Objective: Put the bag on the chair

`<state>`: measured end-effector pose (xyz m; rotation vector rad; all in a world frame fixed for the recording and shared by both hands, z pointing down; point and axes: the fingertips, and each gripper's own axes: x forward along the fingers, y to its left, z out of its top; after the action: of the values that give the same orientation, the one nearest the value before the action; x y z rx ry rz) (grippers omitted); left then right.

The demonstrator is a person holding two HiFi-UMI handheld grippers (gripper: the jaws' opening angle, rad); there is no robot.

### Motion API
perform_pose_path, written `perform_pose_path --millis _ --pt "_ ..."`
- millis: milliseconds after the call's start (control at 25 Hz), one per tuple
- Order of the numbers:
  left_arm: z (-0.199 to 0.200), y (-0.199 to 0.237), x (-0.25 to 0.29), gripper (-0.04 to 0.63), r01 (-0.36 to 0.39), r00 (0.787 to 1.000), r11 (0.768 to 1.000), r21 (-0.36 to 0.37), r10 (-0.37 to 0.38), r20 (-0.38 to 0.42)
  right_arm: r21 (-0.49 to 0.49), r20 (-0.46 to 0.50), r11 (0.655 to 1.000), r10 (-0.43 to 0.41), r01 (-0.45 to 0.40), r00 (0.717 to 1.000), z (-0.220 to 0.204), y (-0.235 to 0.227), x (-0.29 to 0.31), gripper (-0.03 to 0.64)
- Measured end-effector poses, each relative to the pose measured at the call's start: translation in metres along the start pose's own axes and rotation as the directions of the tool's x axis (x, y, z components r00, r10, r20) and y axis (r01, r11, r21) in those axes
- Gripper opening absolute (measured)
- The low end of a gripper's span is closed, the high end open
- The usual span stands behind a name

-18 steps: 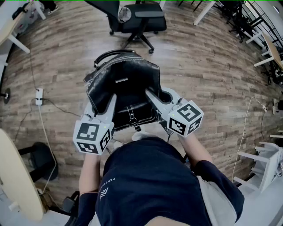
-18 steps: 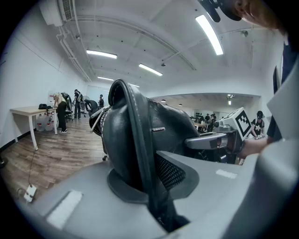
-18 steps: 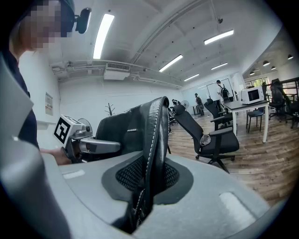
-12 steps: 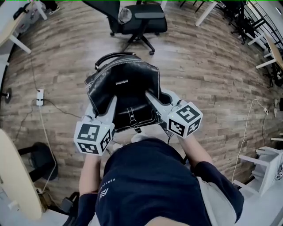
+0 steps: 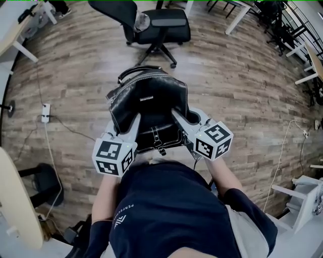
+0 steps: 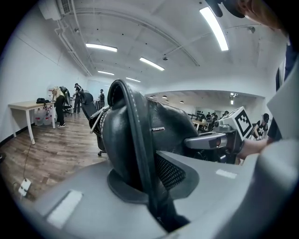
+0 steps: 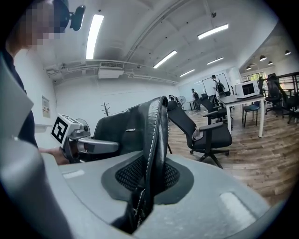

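Observation:
A black leather bag (image 5: 149, 108) with white stitching hangs above the wooden floor, held up between both grippers. My left gripper (image 5: 135, 122) is shut on the bag's left edge (image 6: 135, 154). My right gripper (image 5: 176, 115) is shut on its right edge (image 7: 152, 154). The bag's handles (image 5: 139, 70) point away from me toward a black office chair (image 5: 157, 27) at the top of the head view. The chair (image 7: 205, 133) also shows in the right gripper view, a short way off, with a pale item on its seat.
A power strip (image 5: 45, 112) and its cable lie on the floor at left. A round table edge (image 5: 17, 201) is at the lower left and white desk legs (image 5: 237, 12) at the top right. People stand by a desk (image 6: 28, 108) far off.
The bag and both grippers have shifted slightly to the right and a little farther forward toward the chair. Both grips are unchanged.

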<state>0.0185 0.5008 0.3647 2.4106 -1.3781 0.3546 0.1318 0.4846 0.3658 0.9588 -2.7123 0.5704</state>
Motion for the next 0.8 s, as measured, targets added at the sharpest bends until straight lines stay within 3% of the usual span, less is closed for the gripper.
perform_pose_path --millis 440,800 --pt "0.003 0.004 0.028 0.069 0.024 0.999 1.000 -0.001 -0.024 -0.028 0.030 -0.003 0.999 -0.031 0.032 0.999 0.000 -0.024 0.005 0.051" --pt "0.026 0.053 0.074 0.069 0.064 0.997 0.998 0.004 -0.064 -0.051 0.070 -0.017 0.996 -0.058 0.059 0.998 0.025 -0.057 0.054 0.048"
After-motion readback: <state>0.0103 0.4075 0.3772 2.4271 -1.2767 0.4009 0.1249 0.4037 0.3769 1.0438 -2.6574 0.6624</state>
